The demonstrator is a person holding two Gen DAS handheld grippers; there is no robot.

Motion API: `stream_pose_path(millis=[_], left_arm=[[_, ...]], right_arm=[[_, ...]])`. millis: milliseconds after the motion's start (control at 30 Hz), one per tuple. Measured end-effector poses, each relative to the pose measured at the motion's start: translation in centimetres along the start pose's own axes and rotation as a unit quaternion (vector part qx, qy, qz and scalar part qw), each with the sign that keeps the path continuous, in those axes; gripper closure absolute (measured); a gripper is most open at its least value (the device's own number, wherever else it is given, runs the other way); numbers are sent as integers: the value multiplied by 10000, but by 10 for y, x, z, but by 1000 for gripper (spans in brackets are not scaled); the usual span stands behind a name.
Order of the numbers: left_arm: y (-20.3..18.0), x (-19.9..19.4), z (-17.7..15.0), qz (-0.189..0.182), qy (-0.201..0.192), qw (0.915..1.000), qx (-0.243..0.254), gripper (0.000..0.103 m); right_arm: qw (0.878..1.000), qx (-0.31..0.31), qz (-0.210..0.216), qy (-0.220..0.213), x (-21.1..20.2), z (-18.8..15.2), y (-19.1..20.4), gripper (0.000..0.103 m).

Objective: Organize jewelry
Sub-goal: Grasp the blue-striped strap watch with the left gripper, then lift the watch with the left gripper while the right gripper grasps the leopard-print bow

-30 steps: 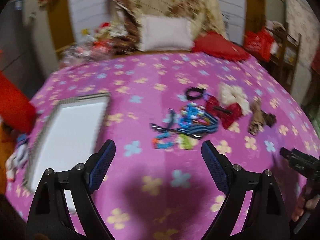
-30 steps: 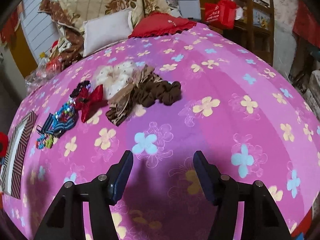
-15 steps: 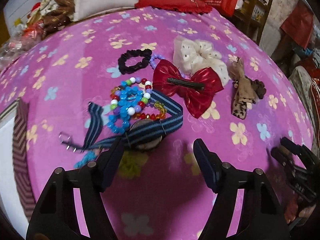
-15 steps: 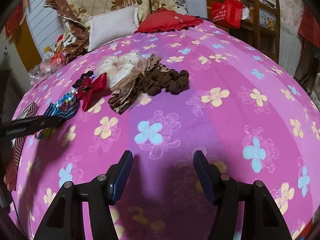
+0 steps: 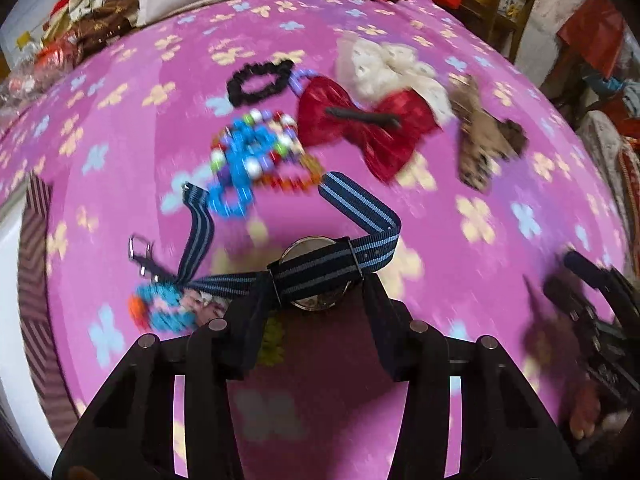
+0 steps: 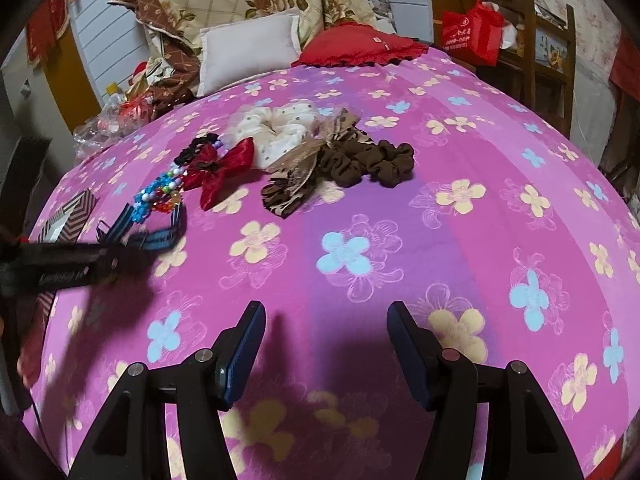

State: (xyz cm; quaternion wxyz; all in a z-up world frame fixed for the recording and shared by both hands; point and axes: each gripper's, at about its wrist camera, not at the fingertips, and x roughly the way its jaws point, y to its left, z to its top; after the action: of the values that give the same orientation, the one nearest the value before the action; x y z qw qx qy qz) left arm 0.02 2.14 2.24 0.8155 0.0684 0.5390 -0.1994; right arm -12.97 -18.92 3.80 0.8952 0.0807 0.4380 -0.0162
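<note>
Left wrist view: the left claw [image 5: 316, 292] has its jaws spread either side of a watch [image 5: 316, 276] with a blue striped strap, which lies face-down on the pink flowered bed cover [image 5: 460, 280]. The fingers look to touch the strap but are not yet pressing it. To do this well, the person should close on the case and strap together, squarely, so the loose strap tail does not drag the blue bead bracelet [image 5: 240, 160] lying just beyond it. A striped box [image 5: 36, 240] at the left edge is the probable destination.

Right wrist view: the right claw [image 6: 326, 344] is spread and empty, hovering over bare cover well apart from the pile. Only this view shows the brown scrunchie [image 6: 372, 164] in full beside the cream scrunchie [image 6: 276, 128] and red bow [image 6: 218, 170]; the watch case itself is hidden here behind the left tool.
</note>
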Motion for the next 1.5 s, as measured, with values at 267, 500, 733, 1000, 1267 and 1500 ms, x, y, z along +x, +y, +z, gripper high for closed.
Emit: stream_pose_path(millis=[267, 500, 733, 1000, 1267, 1500], left_arm=[[-12, -46, -45, -391, -339, 9986, -62, 57], [-27, -37, -39, -335, -259, 9976, 553, 50], [-29, -12, -23, -109, -63, 9936, 1121, 49], [-13, -15, -34, -388, -98, 9966, 716, 50], [-9, -13, -36, -574, -267, 9971, 429, 50], [-12, -12, -35, -548, -374, 9955, 674, 50]], right_arm=[[9998, 55, 171, -90, -15, -5, 2, 42], [9997, -48, 208, -105, -19, -10, 10, 42], [9998, -55, 193, -67, -18, -9, 6, 42], [9969, -234, 749, 66, -1, 30, 20, 42], [9888, -413, 1416, 213, 31, 105, 47, 42], [9966, -119, 764, 268, 38, 131, 2, 42]])
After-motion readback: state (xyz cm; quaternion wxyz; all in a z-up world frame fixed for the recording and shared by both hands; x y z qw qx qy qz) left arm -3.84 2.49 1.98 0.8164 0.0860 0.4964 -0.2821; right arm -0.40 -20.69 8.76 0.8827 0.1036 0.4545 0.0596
